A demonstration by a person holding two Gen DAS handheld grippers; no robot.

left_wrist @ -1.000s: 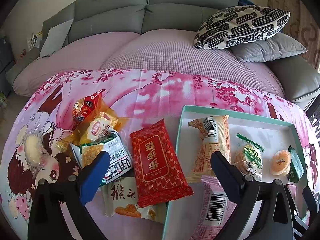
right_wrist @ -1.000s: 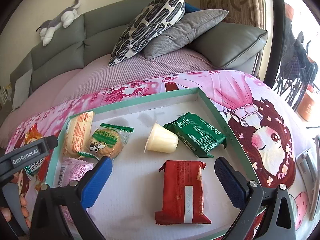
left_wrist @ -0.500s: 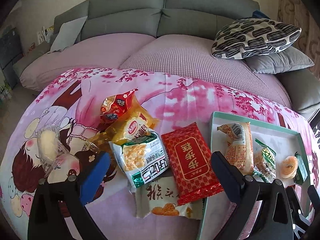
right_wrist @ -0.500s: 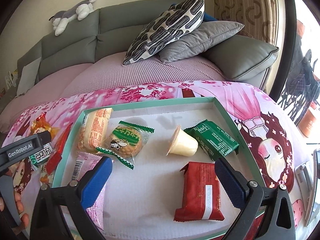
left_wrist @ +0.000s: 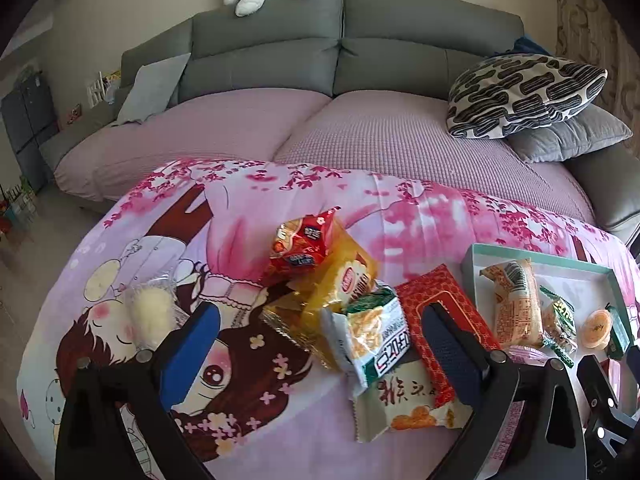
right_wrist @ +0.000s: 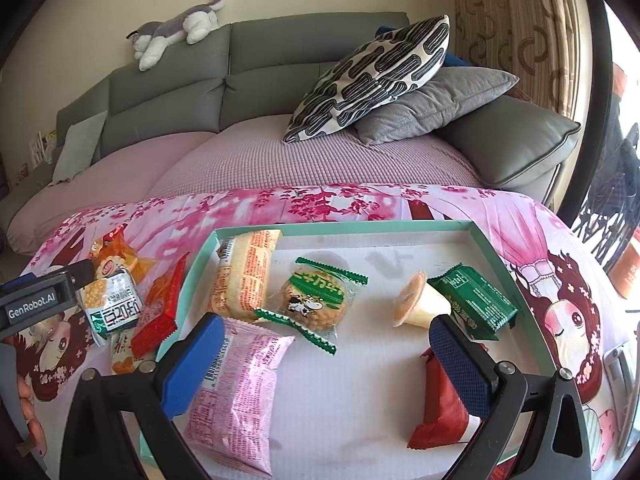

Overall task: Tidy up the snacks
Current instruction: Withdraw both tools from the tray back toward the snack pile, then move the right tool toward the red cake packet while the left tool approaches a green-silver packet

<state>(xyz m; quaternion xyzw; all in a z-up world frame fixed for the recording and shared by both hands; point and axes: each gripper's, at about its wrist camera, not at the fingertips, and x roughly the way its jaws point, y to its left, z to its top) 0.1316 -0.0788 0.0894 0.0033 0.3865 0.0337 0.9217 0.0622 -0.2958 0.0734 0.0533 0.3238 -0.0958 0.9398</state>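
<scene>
Blue-padded left hand-held gripper [left_wrist: 316, 336] spread wide over snack pile [left_wrist: 352, 312], right hand-held gripper [right_wrist: 320, 356] spread above tray [right_wrist: 496, 256]

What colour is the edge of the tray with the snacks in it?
The tray has a mint green edge, clearest in the right wrist view.

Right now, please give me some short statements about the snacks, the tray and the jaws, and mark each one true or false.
1. The pink packet lies inside the tray. True.
2. The jelly cup stands upright. False: it lies on its side, beside the green packet.
3. The left gripper holds a snack. False: its jaws are open and empty.
4. A pile of snacks lies on the cloth, outside the tray. True.
5. The right gripper has its jaws open above the tray. True.
</scene>
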